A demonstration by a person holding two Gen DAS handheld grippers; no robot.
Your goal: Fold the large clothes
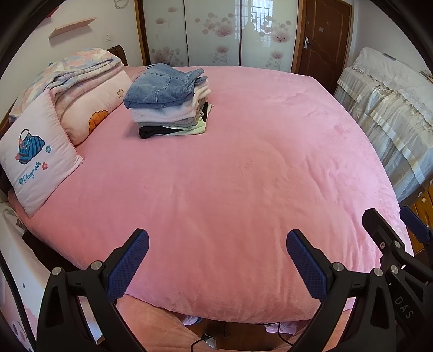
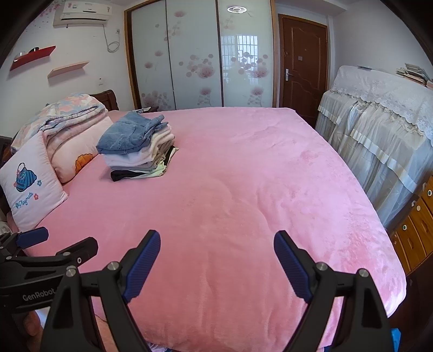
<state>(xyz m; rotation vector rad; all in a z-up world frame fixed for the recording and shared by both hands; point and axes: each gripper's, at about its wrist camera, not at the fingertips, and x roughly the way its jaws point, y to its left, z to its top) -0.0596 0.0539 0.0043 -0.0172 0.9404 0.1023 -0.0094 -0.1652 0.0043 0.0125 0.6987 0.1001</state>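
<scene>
- The left gripper [image 1: 217, 254] hangs over the near edge of the bed with its blue-padded jaws spread wide and nothing between them.
- The right gripper [image 2: 217, 257] is likewise released, jaws apart over bare blanket, beside the left one.
- A pink plush blanket [image 1: 243, 176] covers the whole bed, smooth apart from a few shallow creases.
- The stack of folded clothes [image 1: 169, 101] sits far across the bed near the pillows, a blue denim piece [image 1: 162, 85] on top, pale and dark layers under it.
- A folded floral quilt [image 1: 81, 70] lies on pink pillows [image 1: 38, 165] at the left.
- Behind stand a sliding wardrobe [image 2: 200, 54] with flower prints, a brown door [image 2: 303, 62], and lace-covered furniture [image 2: 379, 121] at the right.
- An air conditioner [image 2: 84, 13] and wall shelves [image 2: 67, 69] hang above the headboard.
- The front pillow reads "Playmate"; the gripper bodies read "GenRobot" and "DAS".
</scene>
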